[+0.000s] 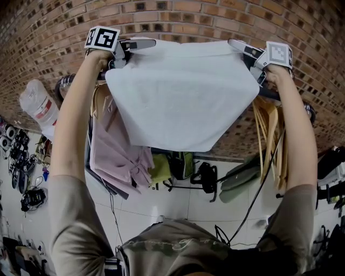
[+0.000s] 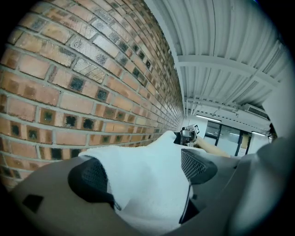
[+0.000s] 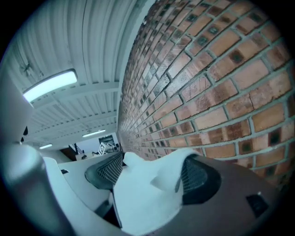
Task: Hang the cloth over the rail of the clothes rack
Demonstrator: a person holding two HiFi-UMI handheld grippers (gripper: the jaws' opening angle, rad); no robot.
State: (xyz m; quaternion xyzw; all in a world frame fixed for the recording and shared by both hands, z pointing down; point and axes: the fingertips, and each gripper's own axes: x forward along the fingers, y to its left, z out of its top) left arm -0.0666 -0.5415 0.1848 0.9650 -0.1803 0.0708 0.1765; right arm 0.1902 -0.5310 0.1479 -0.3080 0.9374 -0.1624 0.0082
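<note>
Facing brick wall (image 1: 188, 16), close ahead. Reaching overhead with both arms.

Carrying left gripper (image 2: 145, 173) fully released. Showing jaws spread wide, with cloth (image 1: 180, 97) lying loose across the gap and brushing one pad (image 2: 92, 177) without being pinched.

Carrying right gripper (image 3: 152, 175) unclenched too. Showing jaws apart, a bunched cloth corner sitting between them and folding over one pad.

Stretching the cloth's top edge almost straight from one gripper to the other, letting the rest hang down in front to a broad point.

Noting rail (image 1: 66, 83) passing behind the cloth, below its top edge; not making out any contact between the two.

Finding the rail crowded at both ends: pink garment (image 1: 116, 156) hanging at the left, wooden hangers (image 1: 267, 129) at the right, cloth filling the span between.

Finding little room beyond, with the wall standing just behind the rail. Seeing more open space below, down to white floor tiles (image 1: 161, 207).
</note>
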